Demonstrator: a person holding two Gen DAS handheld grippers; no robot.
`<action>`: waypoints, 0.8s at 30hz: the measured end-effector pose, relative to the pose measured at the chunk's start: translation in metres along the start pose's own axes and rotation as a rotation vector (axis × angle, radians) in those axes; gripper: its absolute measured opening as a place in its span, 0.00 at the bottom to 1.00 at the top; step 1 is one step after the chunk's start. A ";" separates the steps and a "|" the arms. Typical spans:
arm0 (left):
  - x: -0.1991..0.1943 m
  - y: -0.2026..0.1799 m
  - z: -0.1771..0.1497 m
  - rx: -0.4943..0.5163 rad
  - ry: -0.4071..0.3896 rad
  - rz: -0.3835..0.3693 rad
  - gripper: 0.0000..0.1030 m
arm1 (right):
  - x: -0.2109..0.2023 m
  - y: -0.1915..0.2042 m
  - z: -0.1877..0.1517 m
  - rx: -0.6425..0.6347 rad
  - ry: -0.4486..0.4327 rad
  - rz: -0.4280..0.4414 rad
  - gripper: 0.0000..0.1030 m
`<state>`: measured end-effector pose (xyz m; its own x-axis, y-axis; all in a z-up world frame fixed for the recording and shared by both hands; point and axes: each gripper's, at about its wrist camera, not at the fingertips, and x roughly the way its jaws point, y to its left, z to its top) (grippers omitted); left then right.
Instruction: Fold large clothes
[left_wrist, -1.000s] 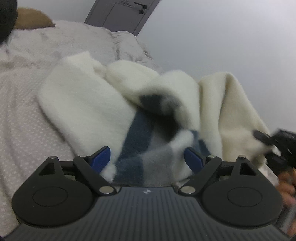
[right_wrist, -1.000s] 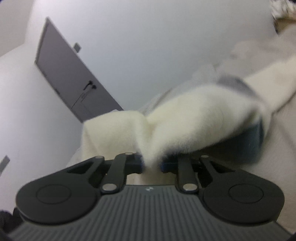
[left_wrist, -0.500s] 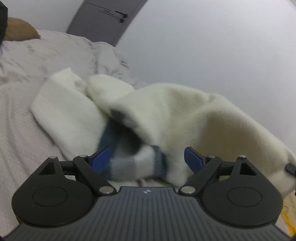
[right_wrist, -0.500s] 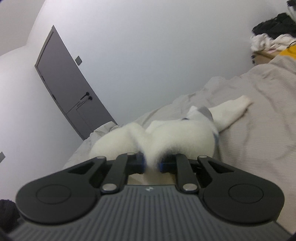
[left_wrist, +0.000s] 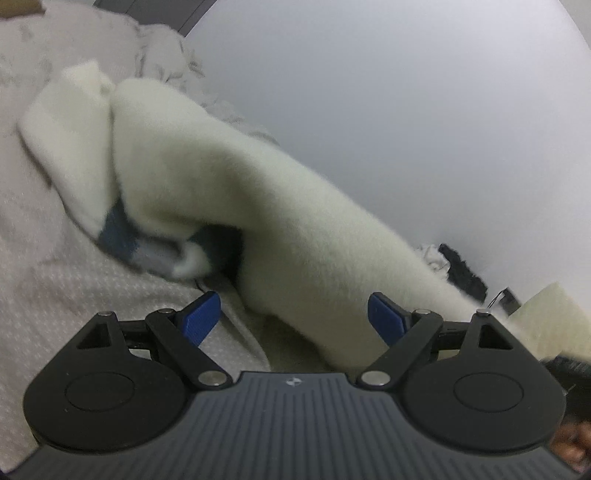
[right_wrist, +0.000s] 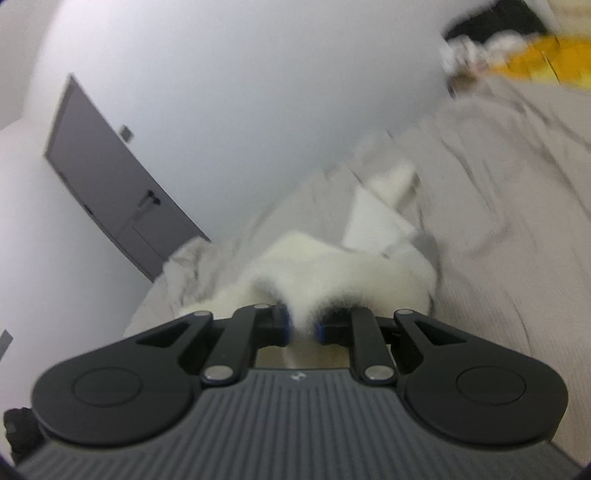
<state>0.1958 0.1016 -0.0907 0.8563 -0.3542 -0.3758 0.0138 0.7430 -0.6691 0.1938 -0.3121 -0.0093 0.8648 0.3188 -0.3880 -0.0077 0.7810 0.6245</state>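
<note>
A cream fleece garment with blue and grey bands lies partly on a beige bed. Its near edge is lifted and stretched toward the lower right in the left wrist view. My left gripper is open, its blue pads wide apart; the raised fleece hangs between them, touching neither. My right gripper is shut on a bunch of the cream fleece, which trails away across the bed. A sleeve of the fleece lies flat beyond it.
A grey door stands in the white wall at the left of the right wrist view. Dark, white and yellow clothes are heaped past the bed's far end. A dark pile and part of a hand show at the right of the left wrist view.
The right gripper has pulled the fleece edge up and away, so the garment stretches out and covers most of its blue and grey bands. The left gripper swung rightward, still open.
</note>
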 end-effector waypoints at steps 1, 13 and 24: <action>0.002 0.003 0.000 -0.021 0.000 -0.009 0.87 | 0.005 -0.005 0.000 0.009 0.021 -0.012 0.16; 0.039 0.022 0.004 -0.092 0.038 0.002 0.85 | 0.021 -0.033 -0.016 0.079 0.128 -0.025 0.18; 0.047 0.024 0.000 -0.076 0.033 -0.070 0.72 | 0.081 -0.062 -0.020 0.136 0.262 -0.121 0.18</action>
<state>0.2366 0.1029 -0.1247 0.8370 -0.4233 -0.3467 0.0324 0.6709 -0.7408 0.2538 -0.3236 -0.0929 0.6968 0.3694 -0.6149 0.1696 0.7480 0.6416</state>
